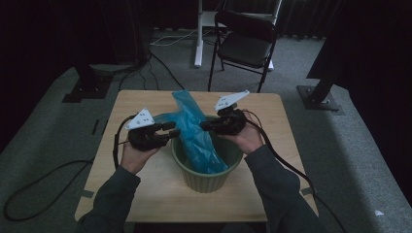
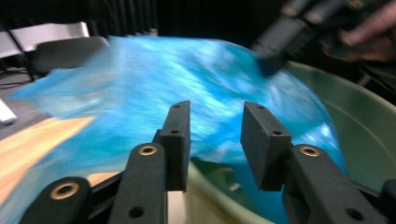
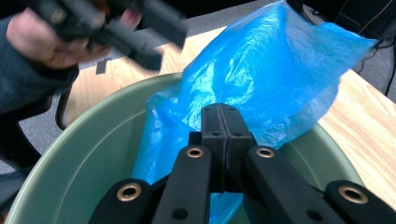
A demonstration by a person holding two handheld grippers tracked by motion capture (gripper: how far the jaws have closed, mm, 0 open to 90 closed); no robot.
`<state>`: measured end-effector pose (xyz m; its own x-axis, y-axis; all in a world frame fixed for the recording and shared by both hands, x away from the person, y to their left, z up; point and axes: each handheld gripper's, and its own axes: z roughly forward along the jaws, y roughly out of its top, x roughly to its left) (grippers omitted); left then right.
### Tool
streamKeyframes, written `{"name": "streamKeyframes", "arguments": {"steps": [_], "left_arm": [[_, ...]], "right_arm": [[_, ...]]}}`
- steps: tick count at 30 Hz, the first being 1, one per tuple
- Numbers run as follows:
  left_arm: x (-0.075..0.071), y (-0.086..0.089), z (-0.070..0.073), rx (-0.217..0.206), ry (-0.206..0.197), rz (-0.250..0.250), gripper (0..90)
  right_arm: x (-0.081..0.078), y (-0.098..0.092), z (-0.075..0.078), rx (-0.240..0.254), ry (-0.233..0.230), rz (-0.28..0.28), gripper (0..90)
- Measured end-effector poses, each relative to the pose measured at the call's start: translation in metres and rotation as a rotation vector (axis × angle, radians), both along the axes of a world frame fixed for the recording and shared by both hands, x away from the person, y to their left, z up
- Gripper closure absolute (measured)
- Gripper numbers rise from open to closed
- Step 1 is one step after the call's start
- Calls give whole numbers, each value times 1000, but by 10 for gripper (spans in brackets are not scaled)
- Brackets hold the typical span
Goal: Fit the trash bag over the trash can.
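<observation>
A blue plastic bag [image 1: 194, 133] is being fitted into a green bin [image 1: 206, 177] that stands on the wooden bench [image 1: 145, 194], near the person's edge of it. The job looks partly done. The lower part of the bag hangs down inside the bin, while the upper part sticks out over the far rim and lies loose on the bench behind it.

The right claw [image 3: 223, 122] is closed; in the right gripper view its two jaws meet flat against each other over the bin's mouth, with the blue film right at their tips, so it appears to pinch a fold of the bag, though the film between the pads cannot be made out for certain. The left claw [image 2: 215, 140] stands open at the near left rim, its jaws apart with the bag just ahead of them and nothing pressed between the pads.

Still left, by my judgement: opening the mouth of the bag, drawing it around the rim of the bin, and folding the edge over all the way round.
</observation>
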<state>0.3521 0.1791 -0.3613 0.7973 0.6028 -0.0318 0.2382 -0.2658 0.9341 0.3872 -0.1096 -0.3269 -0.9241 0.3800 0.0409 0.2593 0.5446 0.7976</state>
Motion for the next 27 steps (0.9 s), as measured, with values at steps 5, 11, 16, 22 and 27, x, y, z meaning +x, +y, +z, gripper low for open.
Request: {"name": "streamKeyframes", "arguments": {"steps": [5,11,16,22,27], "left_arm": [[21,5,10,-16,27,17,534],[44,1,13,-25,72,17,472],[62,-9,9,-8,134,-3,438],[58,-19,4,88,140,-44,667],[46,-24,5,116,110,-79,824]], "right_arm": [[-3,1,-1,-8,-18,5,897],[-3,3,-2,-6,-20,16,896],[-9,3,-1,-22,-38,44,882],[-10,1,1,-26,-39,47,864],[-11,-1,3,-27,-35,56,771]]}}
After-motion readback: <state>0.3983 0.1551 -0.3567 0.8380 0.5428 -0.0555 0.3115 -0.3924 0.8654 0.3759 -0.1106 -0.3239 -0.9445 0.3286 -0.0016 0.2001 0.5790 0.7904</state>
